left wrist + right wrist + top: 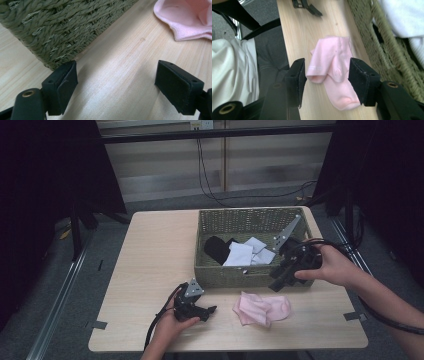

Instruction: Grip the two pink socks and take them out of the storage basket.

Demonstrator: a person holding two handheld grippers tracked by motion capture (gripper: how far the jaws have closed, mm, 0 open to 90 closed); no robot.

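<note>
A pink sock [262, 309] [190, 17] [332, 65] lies folded on the wooden table [150, 270], just in front of a woven green basket [235, 276] [62, 27] [384, 55]. My right gripper [280, 282] [328, 75] hovers above the sock by the basket's front wall. It is open, and the sock shows between its jaws but is not pinched. My left gripper [210, 310] [116, 85] rests low on the table left of the sock, open, with bare wood between its jaws.
Inside the basket lie a black sock [216, 248] and white cloths [240, 255]. The person's hands come in over the table's near edge. In the right gripper view the left gripper [307, 6] sits at the top, and the person's lap lies beyond the table edge.
</note>
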